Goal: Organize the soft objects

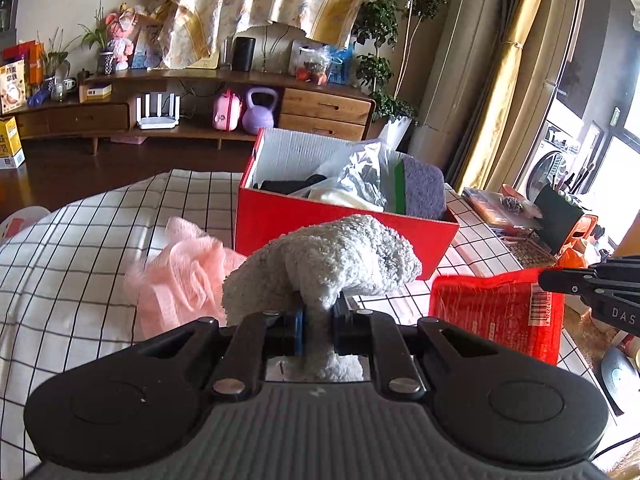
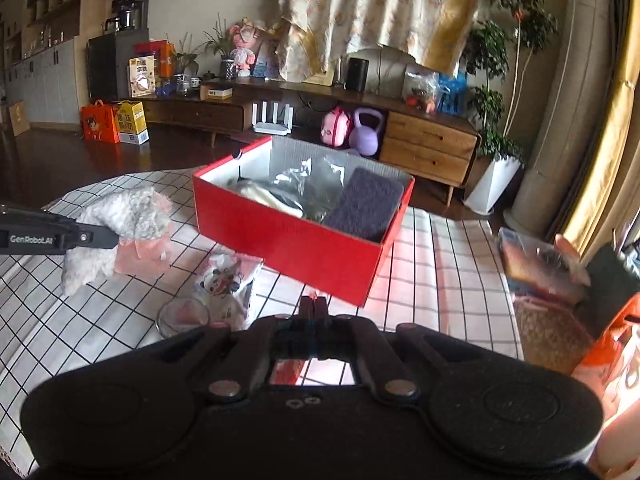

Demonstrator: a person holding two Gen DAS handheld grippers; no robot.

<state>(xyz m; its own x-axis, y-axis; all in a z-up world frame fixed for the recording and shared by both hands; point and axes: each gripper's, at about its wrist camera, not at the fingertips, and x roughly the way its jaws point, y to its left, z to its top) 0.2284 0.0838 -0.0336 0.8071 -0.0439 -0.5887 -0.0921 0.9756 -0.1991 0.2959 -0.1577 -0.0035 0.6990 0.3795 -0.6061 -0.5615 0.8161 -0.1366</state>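
My left gripper is shut on a fluffy grey-white sock and holds it above the checked tablecloth, just in front of the red box. The sock also shows in the right wrist view. My right gripper is shut on a flat red packet, seen edge-on between the fingers, near the box's front corner. The box holds a purple sponge, crinkled plastic bags and dark cloth. A pink mesh bath puff lies on the cloth left of the sock.
A printed plastic pouch and a clear glass dish lie on the tablecloth left of my right gripper. Clutter of packets and a basket sits along the table's right edge. A wooden sideboard stands beyond.
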